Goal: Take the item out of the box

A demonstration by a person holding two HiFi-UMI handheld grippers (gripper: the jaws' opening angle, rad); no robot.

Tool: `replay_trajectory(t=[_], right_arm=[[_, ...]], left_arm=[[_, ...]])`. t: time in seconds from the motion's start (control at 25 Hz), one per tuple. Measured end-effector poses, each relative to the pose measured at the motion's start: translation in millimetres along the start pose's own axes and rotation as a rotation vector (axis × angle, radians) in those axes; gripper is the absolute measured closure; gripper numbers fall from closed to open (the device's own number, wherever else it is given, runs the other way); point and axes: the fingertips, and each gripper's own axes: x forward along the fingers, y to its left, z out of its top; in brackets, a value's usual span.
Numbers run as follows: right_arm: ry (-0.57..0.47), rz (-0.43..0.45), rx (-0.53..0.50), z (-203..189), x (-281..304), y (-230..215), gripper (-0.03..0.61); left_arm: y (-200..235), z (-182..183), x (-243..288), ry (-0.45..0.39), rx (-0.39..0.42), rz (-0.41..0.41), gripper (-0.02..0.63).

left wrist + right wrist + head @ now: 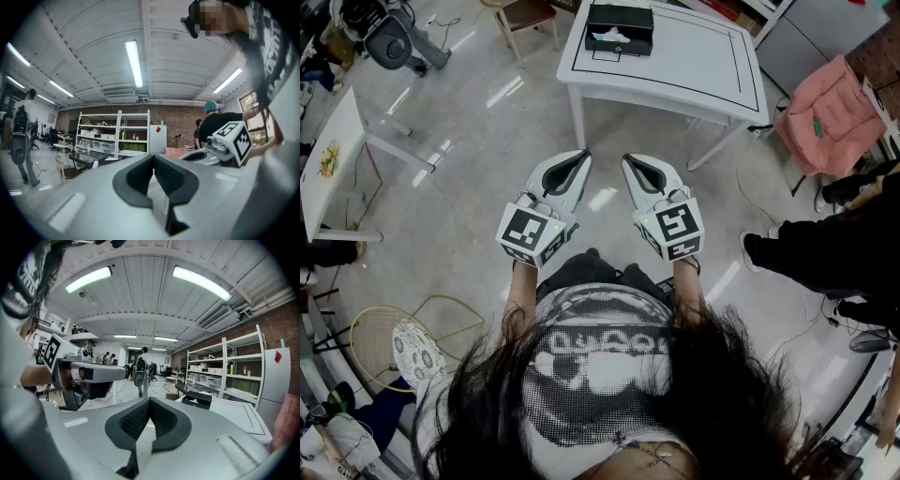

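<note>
- Holding my left claw [583, 156] up in front of my chest, well short of the bench [703, 70], I have its pads pressed together on nothing. I judge it a resting carry, since nothing is in reach yet.
- The black box [620, 28] sits at the bench's far left corner, its top open. Something white [614, 37] shows inside, probably the item, though it is too small to name.
- My right claw [626, 159] hangs just beside the left one, on the near side of the bench. It is also closed and empty, and both tips point toward the box.
- The task looks unstarted to me: I would first need to step up to the bench.
- The bench is white with a thin black border line, and bare apart from the box.
- Glossy grey floor [469, 216] surrounds the bench, and a pink cloth [830, 112] is draped to its right.
- Metal shelving [117, 133] stands against a brick wall beyond the bench.
</note>
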Motion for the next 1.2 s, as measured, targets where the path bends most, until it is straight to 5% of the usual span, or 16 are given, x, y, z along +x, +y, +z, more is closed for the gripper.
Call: replay_trajectory(t=[1.2], right_arm=[[0.041, -0.050, 0.053, -9.2, 57.3, 4.5, 0.581]], left_arm=[[54.5, -20.9, 8.1, 0.031, -0.009, -0.074, 0.614]])
